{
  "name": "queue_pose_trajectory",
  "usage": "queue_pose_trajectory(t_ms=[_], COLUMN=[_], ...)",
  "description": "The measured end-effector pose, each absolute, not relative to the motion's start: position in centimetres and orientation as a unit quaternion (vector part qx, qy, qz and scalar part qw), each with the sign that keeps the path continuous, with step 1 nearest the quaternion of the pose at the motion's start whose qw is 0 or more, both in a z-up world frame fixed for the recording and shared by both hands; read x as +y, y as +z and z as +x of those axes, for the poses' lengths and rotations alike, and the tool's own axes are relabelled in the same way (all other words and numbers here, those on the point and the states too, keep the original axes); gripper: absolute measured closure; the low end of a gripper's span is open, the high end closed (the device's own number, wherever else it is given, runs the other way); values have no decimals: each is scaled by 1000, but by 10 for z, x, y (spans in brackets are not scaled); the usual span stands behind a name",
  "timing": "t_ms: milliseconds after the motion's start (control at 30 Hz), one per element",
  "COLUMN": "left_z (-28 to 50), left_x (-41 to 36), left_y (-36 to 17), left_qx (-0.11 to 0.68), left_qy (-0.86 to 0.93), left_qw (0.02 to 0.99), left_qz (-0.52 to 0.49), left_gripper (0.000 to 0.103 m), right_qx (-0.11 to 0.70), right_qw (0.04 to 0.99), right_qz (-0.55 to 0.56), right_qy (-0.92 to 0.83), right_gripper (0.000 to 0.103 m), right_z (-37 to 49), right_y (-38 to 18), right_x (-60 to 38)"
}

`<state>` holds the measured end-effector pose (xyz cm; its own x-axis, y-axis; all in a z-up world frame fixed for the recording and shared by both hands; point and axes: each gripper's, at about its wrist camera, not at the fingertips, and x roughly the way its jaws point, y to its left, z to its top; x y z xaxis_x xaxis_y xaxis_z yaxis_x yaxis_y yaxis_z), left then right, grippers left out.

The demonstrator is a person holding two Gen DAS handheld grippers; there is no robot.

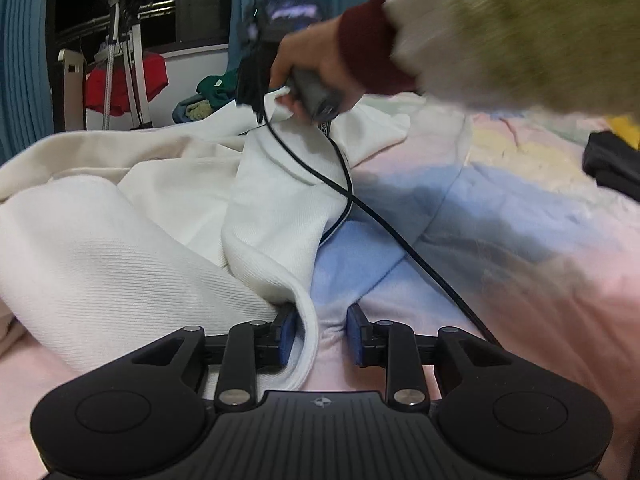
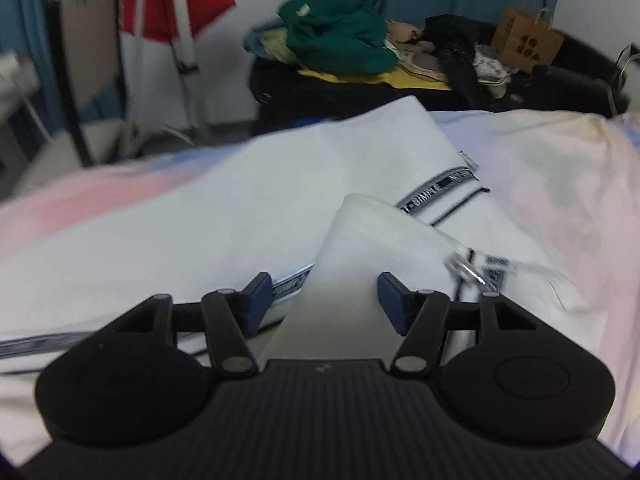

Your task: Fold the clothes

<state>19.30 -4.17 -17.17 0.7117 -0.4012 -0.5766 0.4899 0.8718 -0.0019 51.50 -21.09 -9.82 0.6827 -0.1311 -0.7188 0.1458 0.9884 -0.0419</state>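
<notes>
A white zip-up garment (image 1: 168, 208) lies rumpled on a pastel blanket (image 1: 520, 240). My left gripper (image 1: 320, 334) is open, with a fold of the garment's hem lying between its blue pads (image 1: 289, 330), not pinched. In the right wrist view the same garment (image 2: 208, 208) shows a printed zipper band (image 2: 440, 184) and a metal zipper pull (image 2: 466, 266). My right gripper (image 2: 324, 300) is open, with a flap of white cloth (image 2: 372, 236) passing between its fingers. The right gripper also shows in the left wrist view (image 1: 256, 76), held by a hand over the garment's far part.
A black cable (image 1: 400, 236) runs across the blanket from the right gripper. A pile of clothes with a green top (image 2: 340, 36) and a brown paper bag (image 2: 524, 40) sit on a dark surface beyond the bed. A drying rack with a red cloth (image 1: 124, 80) stands at the left.
</notes>
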Motion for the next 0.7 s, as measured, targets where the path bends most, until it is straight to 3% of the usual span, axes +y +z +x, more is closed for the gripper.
queue_pose_trajectory(t_ms=[67, 133, 167, 200, 433, 700], left_z=[199, 203, 204, 204, 198, 184], left_x=[-39, -38, -38, -38, -37, -36], left_y=[-174, -174, -174, -174, -168, -157], left_qx=[295, 296, 296, 296, 290, 280], left_qy=[-247, -251, -253, -254, -248, -243], left_qw=[921, 920, 920, 920, 923, 925], left_qz=[60, 53, 51, 49, 58, 82], left_gripper=[75, 75, 75, 75, 80, 83], right_qx=[384, 370, 366, 362, 279, 143], right_qw=[917, 921, 922, 923, 945, 950], right_qz=[-20, -24, -23, -22, 46, 194], right_qy=[-103, -121, -126, -132, -167, -199], right_gripper=[44, 60, 79, 91, 96, 97], right_z=[523, 517, 513, 510, 431, 260], right_y=[-110, -112, -111, -111, -61, 5], right_x=[-206, -208, -209, -211, -262, -355])
